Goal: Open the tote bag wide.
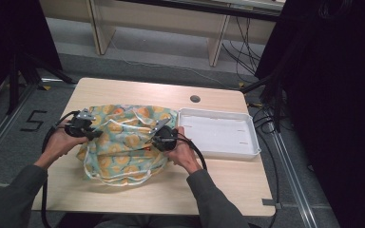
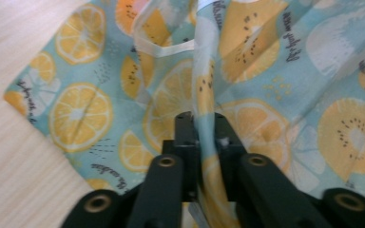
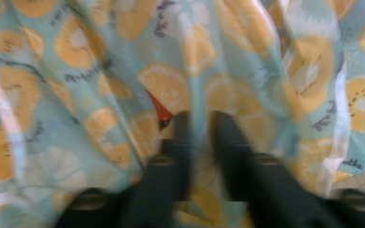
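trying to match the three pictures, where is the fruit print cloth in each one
High view: the fruit print cloth lies bunched at table centre, left of the white tray.
Left gripper view: it fills the top and right, a fold pinched in the left claw.
Right gripper view: it spans the frame, around the right claw.
Shared landmark: orange slice print.

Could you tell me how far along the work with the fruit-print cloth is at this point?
Early stage. Done: both grippers have hold, the left gripper pinching a fold of the cloth, the right gripper closed on it. In hand: handling it on the table. Left: the cloth remains rumpled; the white tray holds nothing.
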